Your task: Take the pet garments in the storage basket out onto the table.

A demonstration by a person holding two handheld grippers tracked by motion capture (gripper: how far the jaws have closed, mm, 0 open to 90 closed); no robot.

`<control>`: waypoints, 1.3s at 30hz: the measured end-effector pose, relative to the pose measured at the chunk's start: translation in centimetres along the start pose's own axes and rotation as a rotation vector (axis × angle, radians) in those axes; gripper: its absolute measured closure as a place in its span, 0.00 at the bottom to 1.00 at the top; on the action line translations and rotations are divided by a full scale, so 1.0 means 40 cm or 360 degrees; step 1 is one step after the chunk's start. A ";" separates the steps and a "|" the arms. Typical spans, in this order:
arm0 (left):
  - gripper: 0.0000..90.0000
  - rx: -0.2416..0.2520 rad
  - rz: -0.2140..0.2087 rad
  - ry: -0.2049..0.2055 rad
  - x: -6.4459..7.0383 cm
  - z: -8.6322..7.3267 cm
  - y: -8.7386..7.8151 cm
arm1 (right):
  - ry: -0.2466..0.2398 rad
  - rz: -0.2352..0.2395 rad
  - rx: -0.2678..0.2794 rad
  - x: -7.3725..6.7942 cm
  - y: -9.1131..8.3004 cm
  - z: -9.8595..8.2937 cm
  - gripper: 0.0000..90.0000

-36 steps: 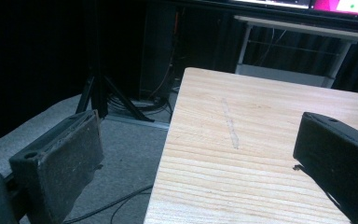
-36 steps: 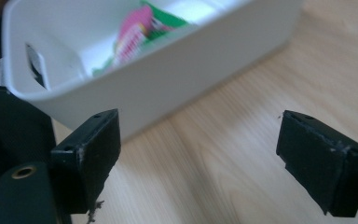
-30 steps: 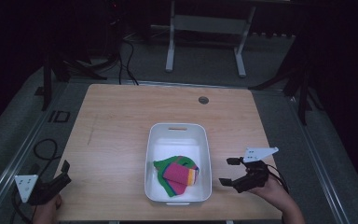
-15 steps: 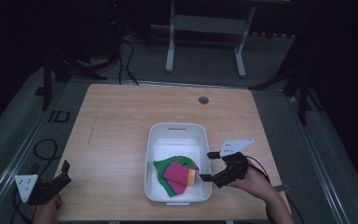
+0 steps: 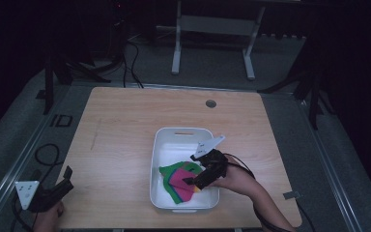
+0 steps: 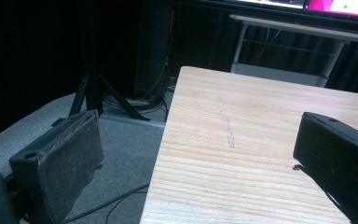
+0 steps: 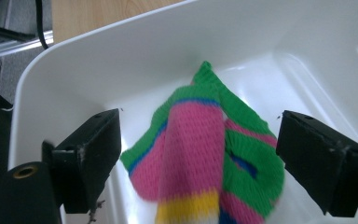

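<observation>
Socks [image 7: 205, 158] in pink, green and yellow lie in a bunch at the near end of the white tub [image 5: 166, 145]. Right above them hangs the right gripper [image 5: 193, 169], its jaws spread wide with nothing in them and the sock between them, not touched. Way off to the tub's left, at the near corner of the wooden table [image 5: 121, 125], sits the left gripper [image 5: 60, 186], also wide apart and holding nothing.
</observation>
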State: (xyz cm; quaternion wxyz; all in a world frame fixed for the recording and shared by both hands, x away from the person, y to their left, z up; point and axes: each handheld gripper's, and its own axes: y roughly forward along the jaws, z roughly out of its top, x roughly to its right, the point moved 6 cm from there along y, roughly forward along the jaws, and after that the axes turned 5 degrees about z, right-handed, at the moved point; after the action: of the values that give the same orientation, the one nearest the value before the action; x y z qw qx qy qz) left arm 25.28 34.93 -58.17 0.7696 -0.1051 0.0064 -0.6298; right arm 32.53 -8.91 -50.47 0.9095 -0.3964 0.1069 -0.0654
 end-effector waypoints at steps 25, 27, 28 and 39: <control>0.02 -0.0004 -0.0013 0.0010 0.001 0.000 0.001 | -0.0082 -0.0178 -0.0728 0.030 0.234 -0.018 0.24; 0.02 -0.0005 -0.0013 0.0011 0.000 0.000 0.001 | -0.0161 -0.0195 -0.0796 0.024 0.241 -0.027 0.27; 0.02 -0.0005 -0.0013 0.0011 0.000 0.000 0.001 | -0.0186 -0.0195 -0.0795 0.022 0.243 -0.026 0.29; 0.02 -0.0009 -0.0014 0.0009 0.000 0.000 0.001 | -0.0227 -0.0260 -0.0691 0.023 0.204 -0.006 0.80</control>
State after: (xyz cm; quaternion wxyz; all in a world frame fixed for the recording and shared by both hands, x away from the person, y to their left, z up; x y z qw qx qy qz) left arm 25.33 34.94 -58.19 0.7665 -0.1057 0.0099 -0.6334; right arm 33.65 -3.73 -56.75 0.8000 -0.5934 0.0215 -0.0859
